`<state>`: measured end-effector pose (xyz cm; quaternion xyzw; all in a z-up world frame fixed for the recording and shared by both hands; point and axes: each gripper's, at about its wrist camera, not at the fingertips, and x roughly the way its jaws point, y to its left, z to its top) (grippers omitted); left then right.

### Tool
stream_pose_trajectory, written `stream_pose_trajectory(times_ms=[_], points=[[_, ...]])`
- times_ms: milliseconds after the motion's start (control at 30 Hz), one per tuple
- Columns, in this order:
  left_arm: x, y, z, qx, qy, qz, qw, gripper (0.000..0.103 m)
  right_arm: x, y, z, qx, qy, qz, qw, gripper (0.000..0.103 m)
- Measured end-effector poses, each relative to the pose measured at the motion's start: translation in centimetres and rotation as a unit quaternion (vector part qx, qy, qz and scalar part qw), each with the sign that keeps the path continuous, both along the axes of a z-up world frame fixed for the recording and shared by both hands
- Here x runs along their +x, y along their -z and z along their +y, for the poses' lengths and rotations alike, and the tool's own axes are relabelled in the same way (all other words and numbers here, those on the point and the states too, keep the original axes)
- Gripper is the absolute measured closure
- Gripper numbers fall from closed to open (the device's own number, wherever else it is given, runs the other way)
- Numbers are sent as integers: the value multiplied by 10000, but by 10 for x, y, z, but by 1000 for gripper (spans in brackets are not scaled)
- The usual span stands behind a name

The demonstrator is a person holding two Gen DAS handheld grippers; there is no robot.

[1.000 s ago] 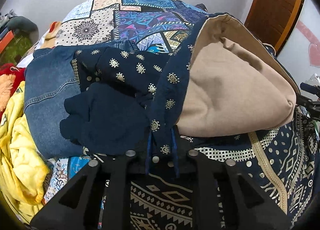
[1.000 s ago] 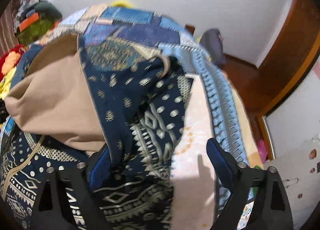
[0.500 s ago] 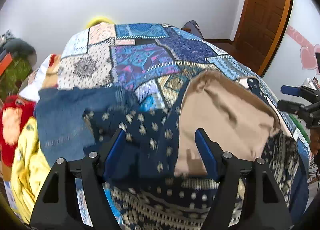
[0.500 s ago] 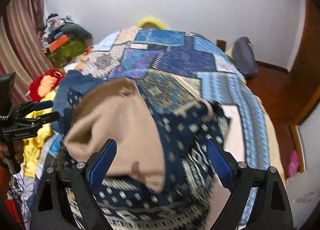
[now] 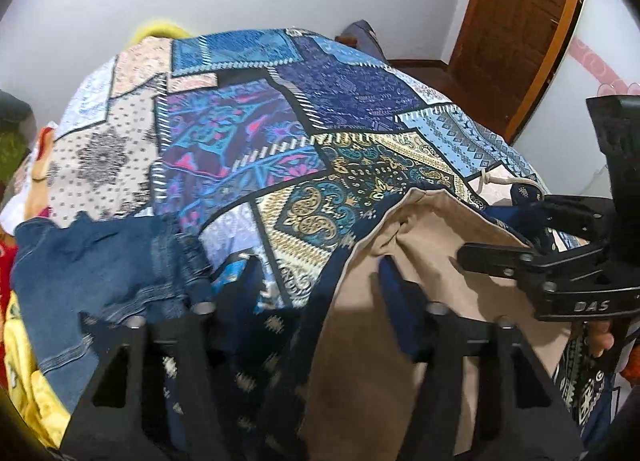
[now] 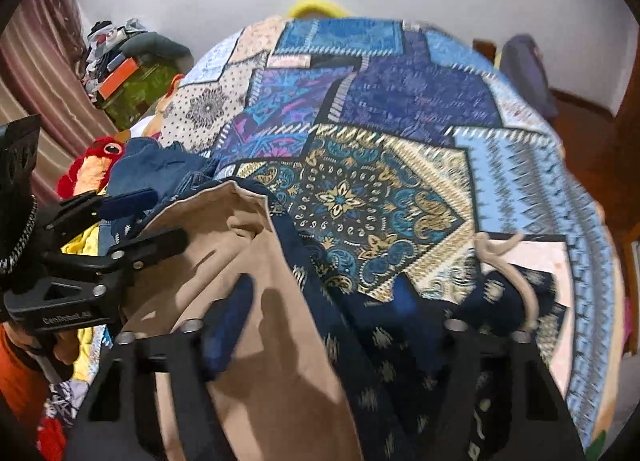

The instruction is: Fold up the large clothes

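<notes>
L tongs (image 5: pixel 320 285): jaws apart, have just been closing, pads not seen pressing on anything. Btwn them lies the navy printed garment (image 5: pixel 280 341), its tan lining (image 5: pixel 420 261) turned up; the navy edge runs down the gap, lining on the R pad's side, print on the L pad's side. Blur there, so whether the cloth touches the pads I can't tell.

R tongs (image 6: pixel 320 301): also parted, also just been closing, no clamp visible. Same garment btwn the fingers: tan lining by the L pad, navy print w/ gold motifs under the middle and R pad. A cream drawstring (image 6: pixel 500 245) loops just ahead of the R finger.

Each pair shows in the other's cam: R tongs come in from the right of the L tongs, tips over the tan lining; a person's fingers (image 5: pixel 600 337) sit at the handle. By the L tongs' handle, an orange sleeve (image 6: pixel 16 373).

Ahead of both: patchwork bedspread (image 5: pixel 280 121), which the garment lies on. Left of the L tongs: denim piece (image 5: pixel 100 261), touching the garment's navy edge; further left, yellow cloth (image 5: pixel 24 381). Beyond the denim, a red plush toy (image 6: pixel 96 157). Far right of the L tongs, a brown door (image 5: pixel 520 21); far left of the R tongs, a striped curtain (image 6: pixel 36 61).
</notes>
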<state>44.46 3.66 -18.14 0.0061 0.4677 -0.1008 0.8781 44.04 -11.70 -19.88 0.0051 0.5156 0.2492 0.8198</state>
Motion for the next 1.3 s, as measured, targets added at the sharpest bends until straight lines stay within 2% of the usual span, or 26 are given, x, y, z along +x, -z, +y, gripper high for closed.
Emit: stream_pose_trajectory(times_ms=[33,100,133,233,467,567,733,933,1033,1100,1300], points=[[2,2,-2,-16,27,14,10000,65,3,3,1,23,-12,24,10000,50],[4,4,-6,-32,85,20,10000,90,6,8,4,45,-71,35,10000,74],[4,4,-8,-40,127,-16,9999,94,7,9,7,72,-147,36,9999,83],[-5,-4,-11,-61,225,-177,9996,96,-1,4,10,135,-263,-109,9995,93],[-68,-58,-18,-241,613,-667,9956,96,-45,-42,-2,484,-432,-507,9966,95],[-100,-76,-19,-310,708,-745,9942,96,-73,-64,-10,640,-522,-613,9947,95],[-145,-89,-16,-374,779,-681,9939,96,-127,-92,-26,832,-615,-716,9921,95],[-197,-87,-13,-340,802,-472,9951,93,-182,-106,-42,841,-671,-755,9913,95],[-219,-81,-11,-277,801,-321,9959,79,-206,-106,-45,685,-764,-721,9921,94],[-232,-79,-11,-171,760,-334,9964,61,-218,-104,-45,524,-810,-684,9930,94],[-260,-76,2,-92,541,-360,9978,59,-251,-97,-53,67,-912,-667,9936,94]])
